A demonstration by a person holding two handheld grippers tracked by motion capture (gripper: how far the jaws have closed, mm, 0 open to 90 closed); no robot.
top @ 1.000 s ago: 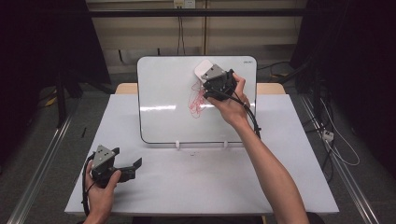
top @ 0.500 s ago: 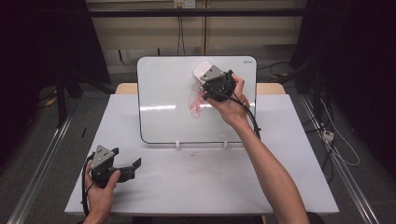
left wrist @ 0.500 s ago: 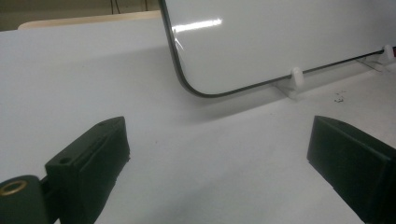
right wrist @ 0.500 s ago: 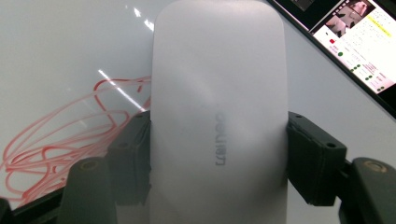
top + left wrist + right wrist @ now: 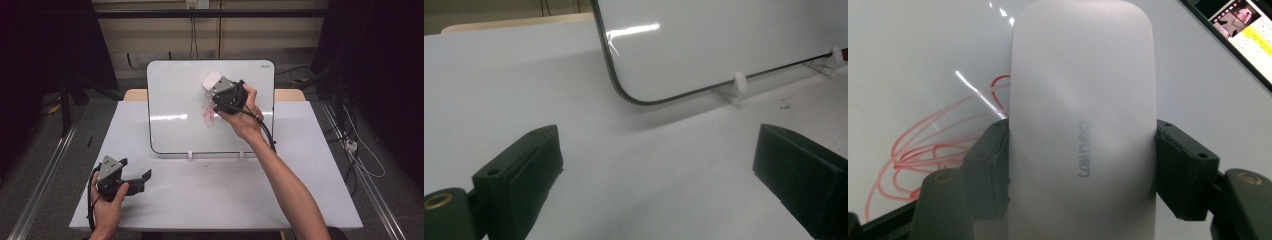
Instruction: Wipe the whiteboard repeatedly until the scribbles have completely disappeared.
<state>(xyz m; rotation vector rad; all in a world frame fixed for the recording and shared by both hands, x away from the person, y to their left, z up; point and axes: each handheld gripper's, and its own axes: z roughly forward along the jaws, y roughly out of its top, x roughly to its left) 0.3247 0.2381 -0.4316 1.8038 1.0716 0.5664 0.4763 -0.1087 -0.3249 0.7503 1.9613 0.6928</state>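
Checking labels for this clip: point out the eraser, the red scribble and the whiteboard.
eraser [image 5: 1080, 125]: right gripper view, middle of its white back.
red scribble [image 5: 923, 145]: right gripper view, loops left of the eraser.
whiteboard [image 5: 175, 100]: high view, bare left part of its face.

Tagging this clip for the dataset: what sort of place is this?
Probably a lab recording rig, not a home: a white table with a propped whiteboard, dark curtains at the sides, and loose cables on the floor.

Lab: black curtains [image 5: 45, 60], floor rails [image 5: 42, 187]
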